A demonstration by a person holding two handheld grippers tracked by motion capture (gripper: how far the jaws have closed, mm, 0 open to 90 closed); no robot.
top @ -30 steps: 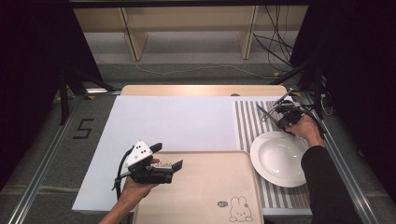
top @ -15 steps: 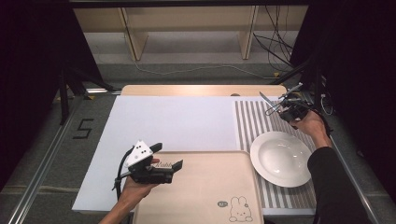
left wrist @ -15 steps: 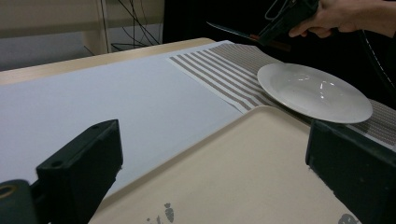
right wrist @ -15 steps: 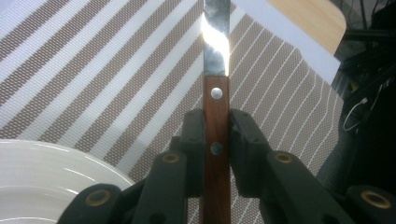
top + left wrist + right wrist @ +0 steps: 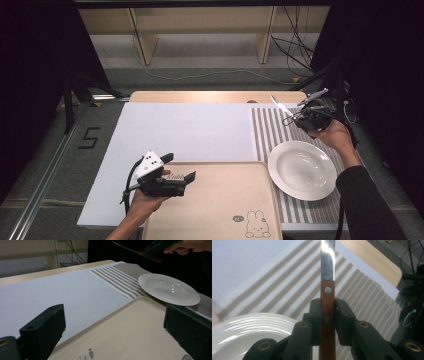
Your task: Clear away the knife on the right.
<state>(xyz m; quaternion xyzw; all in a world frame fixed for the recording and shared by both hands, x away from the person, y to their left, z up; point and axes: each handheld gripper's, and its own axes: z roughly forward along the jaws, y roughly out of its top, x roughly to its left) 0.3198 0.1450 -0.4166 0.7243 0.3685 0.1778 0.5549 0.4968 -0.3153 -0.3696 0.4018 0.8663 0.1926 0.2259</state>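
Observation:
My right gripper is shut on a knife with a brown riveted wooden handle and a steel blade. It holds the knife in the air above the far right of the striped placemat, beyond the white plate. The knife also appears at the top of the left gripper view, held by the other hand. My left gripper is open with nothing between its jaws, low over the left edge of the beige tray.
A white mat covers the middle of the wooden table. The tray carries a small rabbit print. Shelving legs and cables stand on the floor beyond the table. Dark curtains flank both sides.
My right gripper has lifted the knife up and away toward the table's far right. The left gripper has stayed in place.

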